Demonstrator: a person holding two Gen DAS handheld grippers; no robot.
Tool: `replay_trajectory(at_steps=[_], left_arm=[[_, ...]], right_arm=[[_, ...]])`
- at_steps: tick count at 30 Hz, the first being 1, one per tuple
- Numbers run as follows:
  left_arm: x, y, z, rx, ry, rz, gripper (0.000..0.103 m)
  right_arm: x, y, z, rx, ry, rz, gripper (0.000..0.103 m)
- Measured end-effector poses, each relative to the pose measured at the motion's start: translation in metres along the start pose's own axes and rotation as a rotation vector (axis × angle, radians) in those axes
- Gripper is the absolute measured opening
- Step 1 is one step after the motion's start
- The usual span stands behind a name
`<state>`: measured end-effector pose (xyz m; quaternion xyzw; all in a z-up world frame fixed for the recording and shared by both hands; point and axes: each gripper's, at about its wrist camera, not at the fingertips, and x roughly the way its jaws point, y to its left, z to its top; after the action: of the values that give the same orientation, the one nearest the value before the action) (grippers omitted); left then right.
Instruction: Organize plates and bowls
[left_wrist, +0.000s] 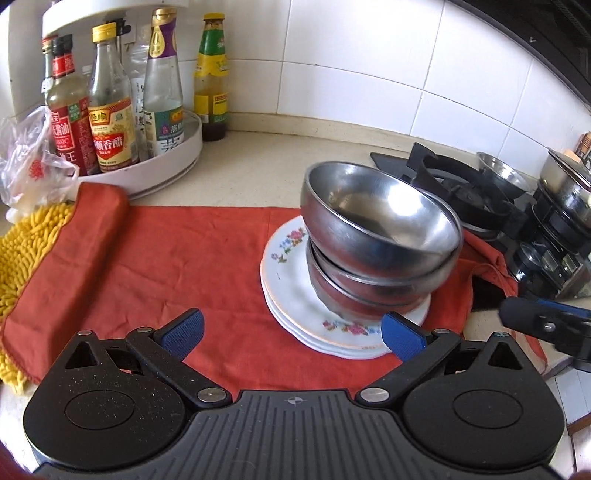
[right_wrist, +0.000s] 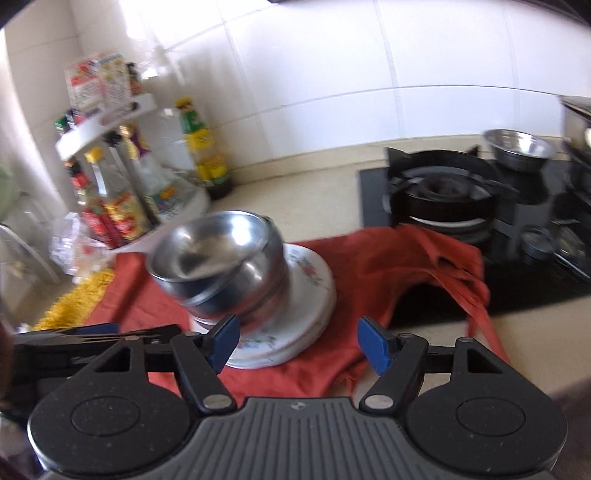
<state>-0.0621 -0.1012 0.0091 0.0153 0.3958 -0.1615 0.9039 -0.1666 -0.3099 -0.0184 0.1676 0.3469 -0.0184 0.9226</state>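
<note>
Stack status: three nested stainless steel bowls (left_wrist: 380, 236) sit on a pile of white floral-rimmed plates (left_wrist: 295, 295), on the red cloth (left_wrist: 166, 258) spread over the beige counter (left_wrist: 258, 170), left of the black gas hob (right_wrist: 443, 184). Top bowl is tilted, not seated flush in the one below.

Judgement: stacking looks mostly done; what's left is levelling that top bowl, or fetching the lone steel bowl (right_wrist: 519, 149) at the far right on the hob. If levelling, press the high rim down lightly and brace the plates, since the tower sits off-centre towards their far right and could slide.

Left gripper (left_wrist: 291, 332): jaws wide, nothing between the blue pads (left_wrist: 183, 334), hovering near the plates' near edge, no contact visible.

Right gripper (right_wrist: 297, 345): jaws moderately wide, empty, near side of the stack, touching nothing.
</note>
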Motion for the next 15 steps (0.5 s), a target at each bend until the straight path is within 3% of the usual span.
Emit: replay_trajectory(at_steps=[15], left_arm=[[-0.026, 0.002, -0.026, 0.056, 0.037, 0.020, 0.103]], right_arm=[[-0.017, 0.028, -0.041, 0.061, 0.052, -0.120, 0.069]])
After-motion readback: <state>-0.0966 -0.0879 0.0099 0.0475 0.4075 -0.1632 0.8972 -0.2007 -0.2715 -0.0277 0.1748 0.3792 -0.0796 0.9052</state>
